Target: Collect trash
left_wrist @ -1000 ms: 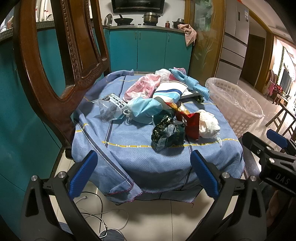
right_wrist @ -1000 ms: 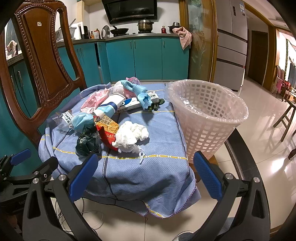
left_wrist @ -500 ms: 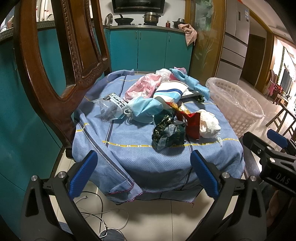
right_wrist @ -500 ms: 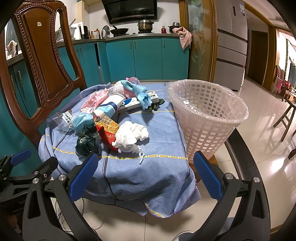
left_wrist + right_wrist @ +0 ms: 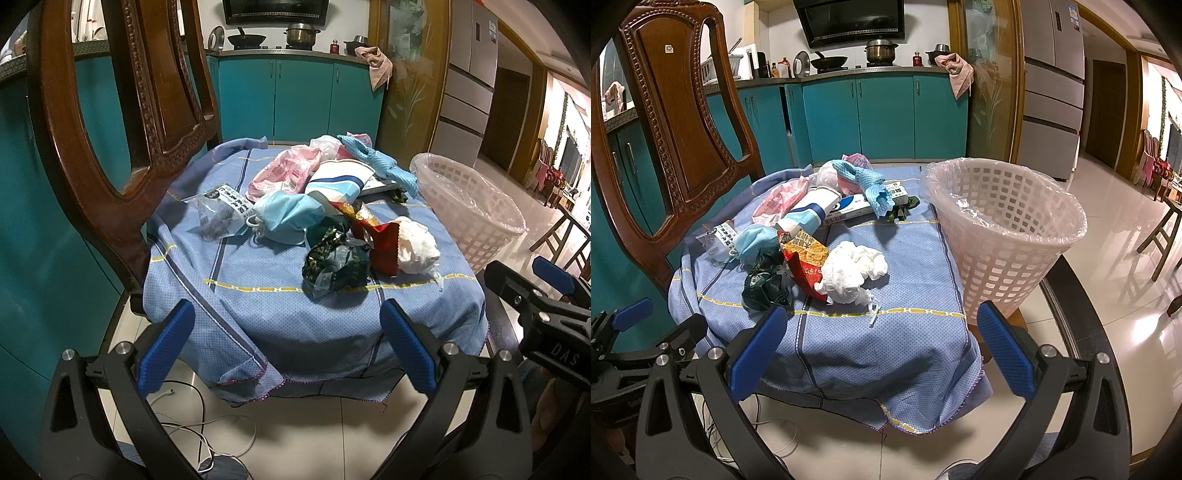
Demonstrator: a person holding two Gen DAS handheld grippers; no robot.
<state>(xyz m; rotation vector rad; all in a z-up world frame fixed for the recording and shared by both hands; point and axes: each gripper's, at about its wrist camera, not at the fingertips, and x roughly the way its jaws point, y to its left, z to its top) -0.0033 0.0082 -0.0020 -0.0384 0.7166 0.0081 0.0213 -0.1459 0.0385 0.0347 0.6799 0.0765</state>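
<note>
A heap of trash lies on a chair seat draped in blue cloth (image 5: 280,295) (image 5: 886,339): crumpled white tissue (image 5: 415,245) (image 5: 855,271), a red snack wrapper (image 5: 376,236) (image 5: 805,258), a dark green bag (image 5: 336,262) (image 5: 764,284), a blue face mask (image 5: 288,214) (image 5: 753,240), a pink packet (image 5: 284,171) (image 5: 779,199) and a blue mesh cloth (image 5: 868,184). A white lattice basket (image 5: 469,210) (image 5: 1004,229) lined with clear plastic stands right of the seat. My left gripper (image 5: 284,347) and right gripper (image 5: 879,347) hang open before the seat's front edge, holding nothing.
The carved wooden chair back (image 5: 122,122) (image 5: 676,125) rises at the left. Teal kitchen cabinets (image 5: 871,114) stand behind, with a fridge (image 5: 1052,85) to the right. White cables (image 5: 207,432) lie on the tiled floor under the seat. A stool (image 5: 1167,229) stands far right.
</note>
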